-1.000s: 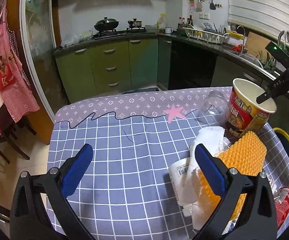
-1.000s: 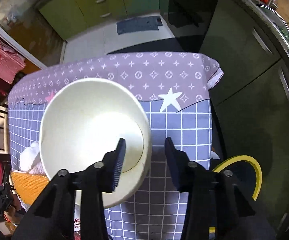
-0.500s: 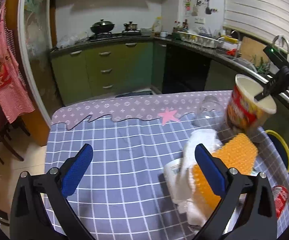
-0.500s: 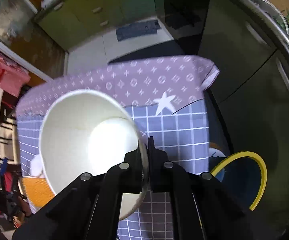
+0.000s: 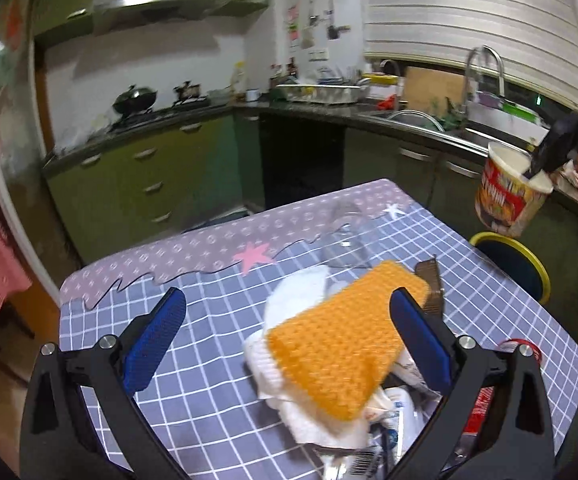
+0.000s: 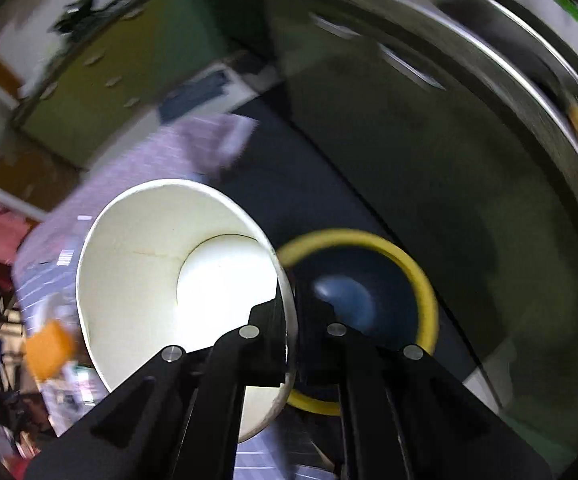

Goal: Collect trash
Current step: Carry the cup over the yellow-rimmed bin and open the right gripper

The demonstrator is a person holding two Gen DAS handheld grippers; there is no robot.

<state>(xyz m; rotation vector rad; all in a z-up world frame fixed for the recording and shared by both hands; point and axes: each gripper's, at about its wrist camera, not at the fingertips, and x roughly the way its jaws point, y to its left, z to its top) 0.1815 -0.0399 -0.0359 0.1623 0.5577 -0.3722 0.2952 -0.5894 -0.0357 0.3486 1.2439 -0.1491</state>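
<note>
Right gripper (image 6: pixel 291 320): jaws pinching the rim of the white-lined paper noodle cup w/ red printed outside (image 6: pixel 177 280), held off the surface, just above the yellow-rimmed dark round bin (image 6: pixel 425 280). Left gripper (image 5: pixel 289 340): jaws spread wide, nothing between them, over the orange textured sponge (image 5: pixel 341 344) & white crumpled tissue (image 5: pixel 297 292) on the grey checked cloth-covered surface (image 5: pixel 209 380).

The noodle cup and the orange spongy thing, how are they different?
The noodle cup hangs in the air past the table's edge, pinched at its rim by the right gripper; the orange sponge lies on the trash pile. The cup is round, hollow and printed red; the sponge is flat, bumpy and plain orange. Both look like trash to collect.
</note>
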